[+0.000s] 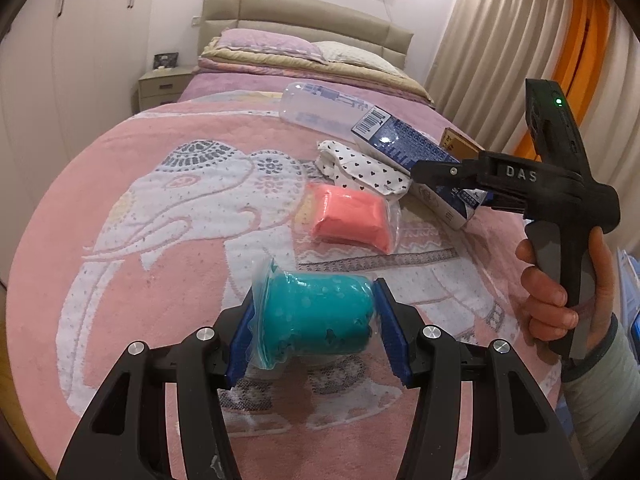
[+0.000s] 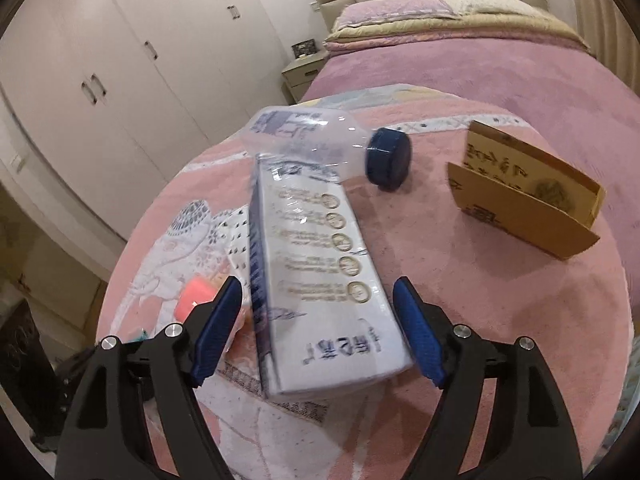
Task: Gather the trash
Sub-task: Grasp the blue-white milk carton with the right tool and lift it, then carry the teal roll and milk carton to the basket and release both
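Up front, a clear plastic bag holding teal putty (image 1: 320,316) sits pinched between the blue pads of the left claw (image 1: 316,322), above the pink elephant blanket (image 1: 160,220). Beyond it lies a second bag with a coral block (image 1: 352,218), then a heart-print cloth (image 1: 360,168). The right claw (image 2: 316,332) stands wide, its pads either side of a blue-and-white carton (image 2: 320,280) without touching it. Behind the carton lie an empty clear bottle with a dark blue cap (image 2: 388,158) and a flattened cardboard box (image 2: 524,192), all on the bed.
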Tool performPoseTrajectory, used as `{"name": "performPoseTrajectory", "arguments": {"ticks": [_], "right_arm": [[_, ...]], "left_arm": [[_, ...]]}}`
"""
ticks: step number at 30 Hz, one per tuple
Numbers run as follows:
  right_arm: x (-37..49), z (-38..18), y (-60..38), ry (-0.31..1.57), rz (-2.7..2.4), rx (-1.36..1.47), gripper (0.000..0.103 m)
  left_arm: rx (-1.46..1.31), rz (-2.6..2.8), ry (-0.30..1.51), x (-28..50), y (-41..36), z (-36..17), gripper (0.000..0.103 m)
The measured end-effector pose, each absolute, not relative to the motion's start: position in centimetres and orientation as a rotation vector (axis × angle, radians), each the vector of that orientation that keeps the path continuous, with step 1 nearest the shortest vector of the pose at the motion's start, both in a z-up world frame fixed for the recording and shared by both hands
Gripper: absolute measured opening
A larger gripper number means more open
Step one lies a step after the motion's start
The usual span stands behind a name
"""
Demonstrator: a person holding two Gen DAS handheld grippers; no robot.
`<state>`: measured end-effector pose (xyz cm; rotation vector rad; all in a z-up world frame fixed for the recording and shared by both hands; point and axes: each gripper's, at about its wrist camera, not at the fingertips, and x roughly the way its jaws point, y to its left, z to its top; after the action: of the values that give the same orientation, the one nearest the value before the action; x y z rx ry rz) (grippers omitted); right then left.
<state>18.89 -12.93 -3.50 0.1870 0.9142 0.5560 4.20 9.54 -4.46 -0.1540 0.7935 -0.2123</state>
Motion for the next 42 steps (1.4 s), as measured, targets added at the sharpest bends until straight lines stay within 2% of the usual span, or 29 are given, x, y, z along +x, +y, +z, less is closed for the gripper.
{"name": "performPoseTrajectory", "arguments": {"ticks": [4,5,6,7,15,26,35,42], "right_arm": [[19.2,-3.9,-12.8,0.942,0.552,0.186,0.073],[19.2,-3.8,-12.6,0.940,0.553,0.174,0.067],[19.1,-3.8,-12.3,0.943,0.568,0.167,0.054],[19.0,-3.8,-12.3,0.947,0.576,0.165,0.054],[16.4,-1.5,-14.5,0.847,0.535,0.187,0.053],[11.4,4.1,-23.3,0.695,0.328,0.238,0.053],[7.0,4.9,-33.2,0.607,0.037,0.304,0.053],[5.1,3.0,-40.1,0.606,-0.125,0.400,0.053]], "left_arm": [[-0.148,-0.209,0.794,4.3,9.5,-4.5,0.053],[-0.146,-0.208,0.795,4.3,9.6,-4.5,0.053],[-0.142,-0.204,0.798,4.4,9.4,-4.6,0.053],[-0.139,-0.202,0.799,4.4,9.5,-4.6,0.053],[-0.111,-0.237,0.757,4.0,7.6,-2.3,0.052],[0.002,-0.454,0.590,4.0,-0.7,4.4,0.052],[0.039,-0.614,0.599,6.3,-9.4,5.7,0.052],[0.065,-0.766,0.649,8.1,-17.3,5.1,0.052]]}}
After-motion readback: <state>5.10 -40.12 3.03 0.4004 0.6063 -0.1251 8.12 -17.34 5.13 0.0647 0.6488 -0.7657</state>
